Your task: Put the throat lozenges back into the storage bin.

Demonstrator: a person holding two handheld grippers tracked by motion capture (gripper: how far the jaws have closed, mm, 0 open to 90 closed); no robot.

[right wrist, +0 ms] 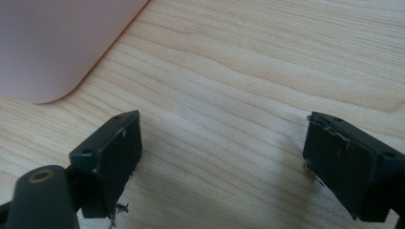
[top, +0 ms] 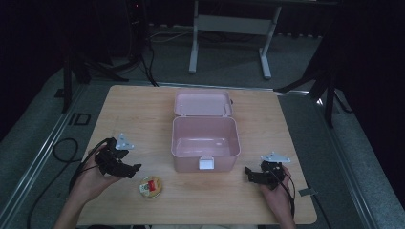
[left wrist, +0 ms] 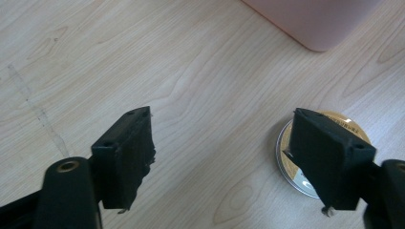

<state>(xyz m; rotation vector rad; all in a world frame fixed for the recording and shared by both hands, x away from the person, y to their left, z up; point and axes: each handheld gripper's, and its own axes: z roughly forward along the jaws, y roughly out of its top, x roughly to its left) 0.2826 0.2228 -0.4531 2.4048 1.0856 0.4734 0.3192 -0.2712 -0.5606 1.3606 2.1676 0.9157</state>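
High view: round tin [top: 151,186] waiting outside the open pink box [top: 205,143].
Left tongs [top: 135,168] gape empty at its ten o'clock, right tongs [top: 248,170] open too; tin sits on the worktop [top: 143,109], at the box's seven o'clock, not yet picked up.

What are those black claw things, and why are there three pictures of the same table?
A person sits at a wooden table and holds a squeeze tool, called a gripper, in each hand: the left gripper and the right gripper. One picture comes from a camera high above. The other two come from small cameras riding on each gripper, looking past its two black jaws. On the table stands a pink box with its lid open, and a small round tin lies near the left gripper. Both grippers are open, and neither holds anything.
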